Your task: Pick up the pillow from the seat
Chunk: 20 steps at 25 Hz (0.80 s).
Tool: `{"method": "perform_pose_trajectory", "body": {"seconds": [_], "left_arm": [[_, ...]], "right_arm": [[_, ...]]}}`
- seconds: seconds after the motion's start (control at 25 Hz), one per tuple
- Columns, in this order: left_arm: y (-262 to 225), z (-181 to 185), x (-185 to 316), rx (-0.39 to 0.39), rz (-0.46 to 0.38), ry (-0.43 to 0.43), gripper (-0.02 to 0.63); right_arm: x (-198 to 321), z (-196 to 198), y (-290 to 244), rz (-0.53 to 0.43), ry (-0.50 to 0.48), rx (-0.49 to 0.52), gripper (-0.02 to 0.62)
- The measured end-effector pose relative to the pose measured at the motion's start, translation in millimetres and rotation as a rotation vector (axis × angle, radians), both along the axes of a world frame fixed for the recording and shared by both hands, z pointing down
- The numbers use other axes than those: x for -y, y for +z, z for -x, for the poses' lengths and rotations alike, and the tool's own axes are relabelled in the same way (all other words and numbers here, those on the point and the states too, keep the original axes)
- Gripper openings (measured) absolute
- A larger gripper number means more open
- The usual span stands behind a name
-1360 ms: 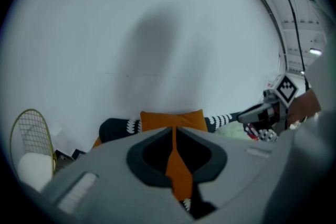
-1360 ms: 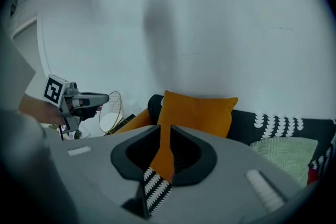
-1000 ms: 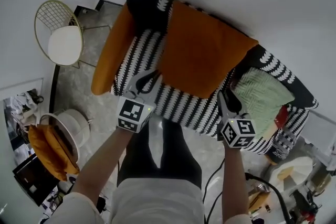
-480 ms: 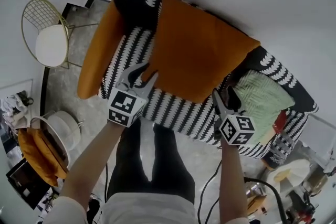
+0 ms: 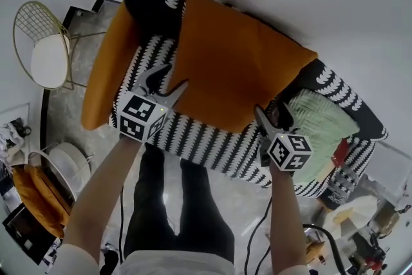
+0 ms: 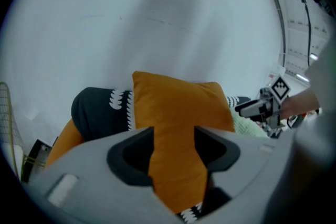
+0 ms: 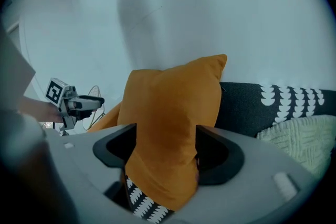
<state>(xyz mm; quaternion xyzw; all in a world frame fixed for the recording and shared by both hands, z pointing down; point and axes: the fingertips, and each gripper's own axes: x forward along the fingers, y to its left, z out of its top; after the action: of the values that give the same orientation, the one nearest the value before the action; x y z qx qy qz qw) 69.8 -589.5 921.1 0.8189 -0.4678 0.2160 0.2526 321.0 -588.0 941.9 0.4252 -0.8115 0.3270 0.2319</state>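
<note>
Head view: left gripper [image 5: 168,80] at lower left edge of orange pillow [image 5: 238,61]. Jaws spread, just been opening; pillow edge in gap, no pinch evident. Pillow stands on patterned seat [image 5: 206,138], leaning on backrest. Right gripper [image 5: 273,114] at lower right corner. Jaws spread, just been opening; corner between them, no grip. Handling, judged: light, soft, compressible, fabric non-slip. Hold both lower corners, pinch deep, lift evenly.

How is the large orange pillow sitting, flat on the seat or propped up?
Propped up: the large orange pillow stands on edge against the sofa backrest, its top corner rising above it.
</note>
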Motion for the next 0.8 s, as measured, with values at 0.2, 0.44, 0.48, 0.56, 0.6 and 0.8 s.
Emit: {"method": "perform_pose_trajectory", "body": {"seconds": [0.2,0.44,0.48,0.56,0.6,0.8], "left_arm": [[25.6,7.3,16.2,-0.006,0.030,0.017,0.304],[44.1,15.6,35.3,-0.036,0.056,0.029,0.376],[46.6,15.6,38.9,-0.045,0.060,0.032,0.385],[51.5,15.6,45.2,-0.082,0.074,0.036,0.418],[54.9,15.7,47.8,-0.107,0.089,0.037,0.439],[73.0,17.5,59.9,-0.178,0.146,0.083,0.507]], "right_arm": [[18.4,-0.3,15.2,-0.001,-0.002,0.007,0.411],[41.8,-8.7,26.8,0.011,0.047,0.046,0.504],[44.9,-9.7,27.7,0.010,0.043,0.055,0.515],[48.6,-9.7,29.8,0.009,0.021,0.071,0.522],[50.1,-9.6,30.9,0.008,0.008,0.077,0.527],[59.5,-5.2,38.0,0.031,-0.059,0.122,0.566]]}}
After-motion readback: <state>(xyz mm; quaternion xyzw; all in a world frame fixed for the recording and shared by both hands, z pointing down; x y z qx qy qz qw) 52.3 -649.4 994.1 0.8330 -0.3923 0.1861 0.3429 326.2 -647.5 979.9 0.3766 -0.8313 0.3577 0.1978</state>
